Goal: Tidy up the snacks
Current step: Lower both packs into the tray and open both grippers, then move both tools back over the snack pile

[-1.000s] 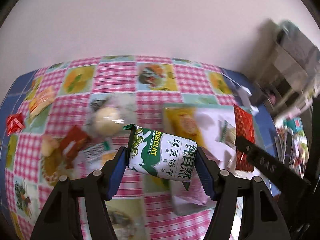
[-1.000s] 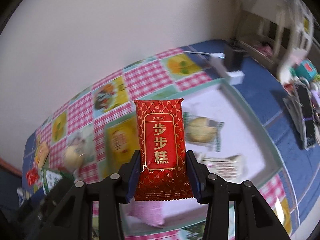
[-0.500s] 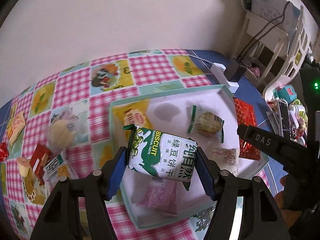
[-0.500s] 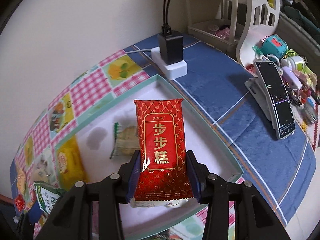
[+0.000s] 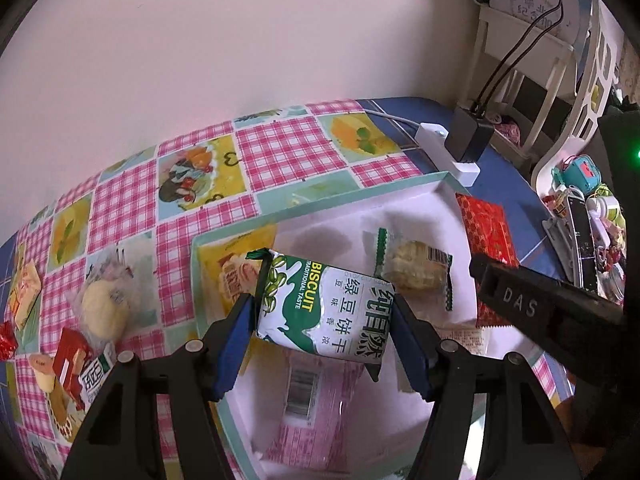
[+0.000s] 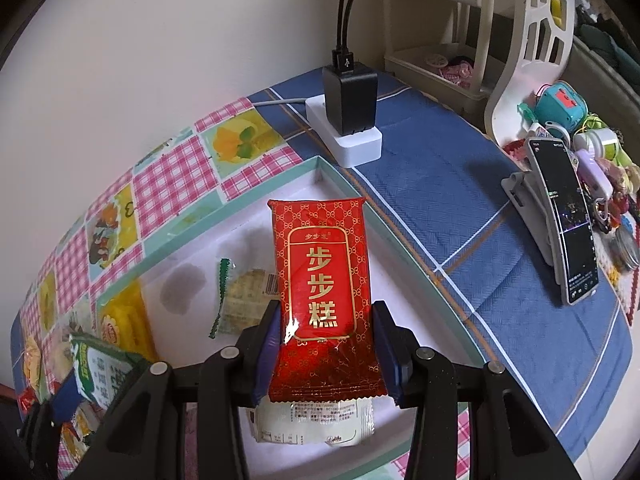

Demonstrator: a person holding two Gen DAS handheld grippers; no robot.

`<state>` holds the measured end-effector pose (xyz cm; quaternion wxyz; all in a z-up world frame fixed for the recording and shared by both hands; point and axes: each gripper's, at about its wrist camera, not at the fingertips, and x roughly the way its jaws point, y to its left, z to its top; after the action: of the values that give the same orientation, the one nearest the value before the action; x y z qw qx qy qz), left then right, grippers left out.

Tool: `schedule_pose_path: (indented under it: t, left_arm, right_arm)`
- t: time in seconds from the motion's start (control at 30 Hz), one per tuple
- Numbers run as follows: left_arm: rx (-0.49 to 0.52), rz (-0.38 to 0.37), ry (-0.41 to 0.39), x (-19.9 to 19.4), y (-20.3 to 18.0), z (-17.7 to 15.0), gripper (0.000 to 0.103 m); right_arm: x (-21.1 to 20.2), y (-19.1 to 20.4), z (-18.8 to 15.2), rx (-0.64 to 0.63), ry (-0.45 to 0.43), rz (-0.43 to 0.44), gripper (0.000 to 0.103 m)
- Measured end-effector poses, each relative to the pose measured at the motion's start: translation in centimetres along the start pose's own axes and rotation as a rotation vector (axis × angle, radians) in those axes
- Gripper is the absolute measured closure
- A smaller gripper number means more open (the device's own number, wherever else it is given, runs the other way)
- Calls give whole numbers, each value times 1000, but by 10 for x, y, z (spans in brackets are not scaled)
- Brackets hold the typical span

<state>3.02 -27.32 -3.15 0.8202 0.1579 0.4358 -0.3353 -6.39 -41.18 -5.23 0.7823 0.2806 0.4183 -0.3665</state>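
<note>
A table filled both views, covered partly by a pink-checked cloth with fruit pictures (image 5: 280,148) and partly by a blue cloth (image 6: 460,200). On it lay a shallow white tray with a pale green rim (image 5: 320,208), set where the two cloths met.

The left gripper (image 5: 324,320) hung above the tray's near left part, its blue pads pinching the two ends of a green-and-white biscuit packet (image 5: 324,312), which was held crosswise in the air. The right gripper (image 6: 326,336) hung over the tray's right side, its jaws pressed against the sides of a red cake packet with gold lettering (image 6: 324,280), held upright and clear of the tray floor.

Inside the tray lay a yellow snack packet (image 5: 232,268) at the left wall, a clear-wrapped pastry with green crimped ends (image 5: 416,270) near the middle, a pink packet (image 5: 308,412) under the left gripper, and a whitish packet (image 6: 316,420) under the right gripper.

To the left of the tray, on the checked cloth, loose snacks waited: a round pale bun in clear wrap (image 5: 104,312), a small red box (image 5: 72,360), an orange packet (image 5: 24,292) and a red foil sweet (image 5: 6,340).

Behind the tray a black charger (image 6: 350,96) stood plugged into a white power strip (image 6: 360,144). Further right, a phone (image 6: 564,220) leaned on a grey stand beside a heap of small trinkets.
</note>
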Motion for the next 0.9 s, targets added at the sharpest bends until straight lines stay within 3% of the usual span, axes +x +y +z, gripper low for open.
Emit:
schedule_pose_path:
  t: [0.4, 0.63, 0.8, 0.9]
  left_arm:
    - [-14, -9, 13, 10, 1, 9, 34]
    - [-80, -26, 51, -1, 14, 13, 34]
    - [-130, 33, 75, -10, 29, 13, 33]
    - [-201, 48, 78, -16, 47, 11, 24]
  right_arm:
    - [4, 0, 2, 4, 15, 22, 55]
    - [-3, 5, 4, -30, 12, 29, 54]
    - [-10, 8, 3, -40, 19, 47, 51]
    - [-13, 12, 1, -55, 29, 62, 46]
